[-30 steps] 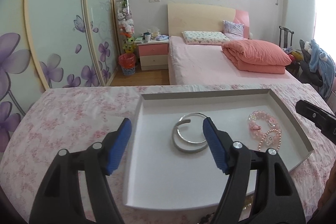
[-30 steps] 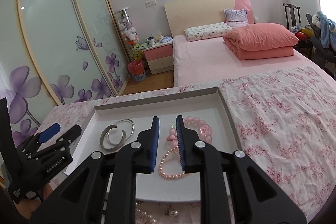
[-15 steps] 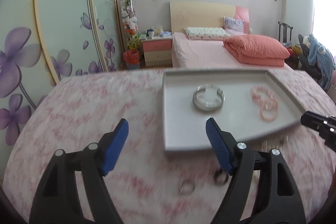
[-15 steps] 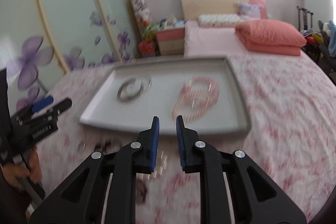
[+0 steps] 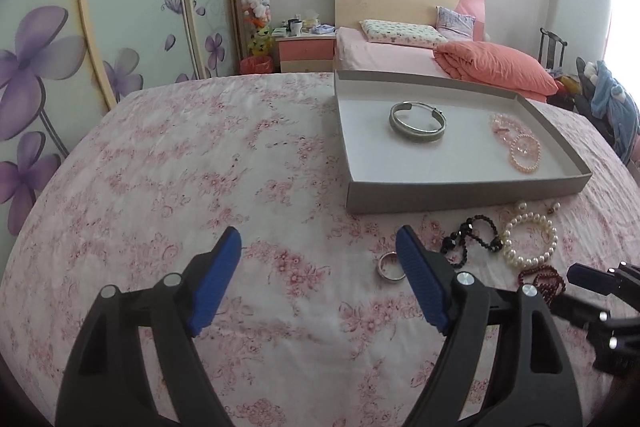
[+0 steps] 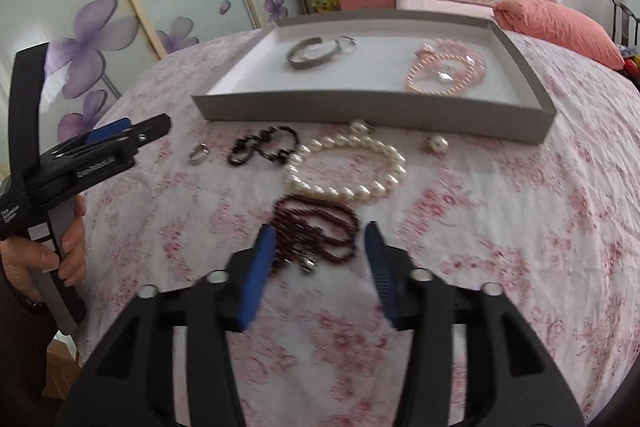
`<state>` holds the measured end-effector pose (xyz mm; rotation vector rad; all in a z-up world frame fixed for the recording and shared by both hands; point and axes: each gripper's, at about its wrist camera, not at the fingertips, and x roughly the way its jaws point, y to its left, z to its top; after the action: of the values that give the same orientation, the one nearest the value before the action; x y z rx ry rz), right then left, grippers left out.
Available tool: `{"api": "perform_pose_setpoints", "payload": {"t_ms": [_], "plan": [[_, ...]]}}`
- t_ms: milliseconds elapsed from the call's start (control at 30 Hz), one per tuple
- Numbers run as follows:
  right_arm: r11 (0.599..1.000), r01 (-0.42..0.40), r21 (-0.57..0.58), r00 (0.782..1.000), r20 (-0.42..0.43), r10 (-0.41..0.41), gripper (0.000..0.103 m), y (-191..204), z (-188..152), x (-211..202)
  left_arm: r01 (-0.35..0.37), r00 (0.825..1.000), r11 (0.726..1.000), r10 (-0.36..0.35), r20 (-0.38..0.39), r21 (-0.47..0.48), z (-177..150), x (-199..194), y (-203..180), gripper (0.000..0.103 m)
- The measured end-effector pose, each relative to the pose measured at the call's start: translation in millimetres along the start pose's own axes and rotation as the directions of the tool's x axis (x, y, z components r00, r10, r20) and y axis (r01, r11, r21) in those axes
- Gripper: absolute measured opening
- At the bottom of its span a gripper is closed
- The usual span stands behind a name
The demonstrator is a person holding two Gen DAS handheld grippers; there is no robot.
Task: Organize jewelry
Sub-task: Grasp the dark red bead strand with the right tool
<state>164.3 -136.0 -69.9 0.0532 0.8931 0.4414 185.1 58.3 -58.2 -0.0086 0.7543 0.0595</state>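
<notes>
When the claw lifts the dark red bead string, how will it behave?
The dark red beads lie bunched in loose loops, so they will probably hang limp and swing. The round beads look smooth and may slip between the pads. The right claw, opening, does not yet touch them.

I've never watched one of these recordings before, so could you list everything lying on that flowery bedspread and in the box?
Shallow grey cardboard tray: one, on the pink floral bedspread.
Silver metal bangles: two, overlapping, in tray.
Pink bead bracelets: a cluster, in tray.
White pearl bracelet: one, on bedspread before tray.
Black bead bracelet: one, left of pearls.
Dark red bead strand: one, nearest.
Small silver ring: one, on bedspread.
Pearl earring: one, beside tray.
Left tool: opening, empty.
Right tool: opening over red strand.
</notes>
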Motion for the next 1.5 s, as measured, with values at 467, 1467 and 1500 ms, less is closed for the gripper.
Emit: {"api": "perform_pose_setpoints", "payload": {"t_ms": [467,1467,1500], "plan": [[0.986,0.15,-0.07,0.988,-0.038,-0.153,0.019,9.2,-4.8,12.3,-0.006,1.0,1.0,0.006,0.004,0.016,0.9,-2.0,-3.4,0.078],[0.903,0.377,0.204,0.924,-0.012,-0.383,0.016,-108.1,27.0,7.5,0.019,0.988,0.998,-0.009,-0.152,0.068,-11.8,30.3,-43.5,0.063],[0.904,0.375,0.205,0.924,-0.012,-0.381,0.016,-108.4,26.9,7.2,0.018,0.989,0.998,-0.007,-0.15,0.068,-11.5,30.2,-43.9,0.061]]}}
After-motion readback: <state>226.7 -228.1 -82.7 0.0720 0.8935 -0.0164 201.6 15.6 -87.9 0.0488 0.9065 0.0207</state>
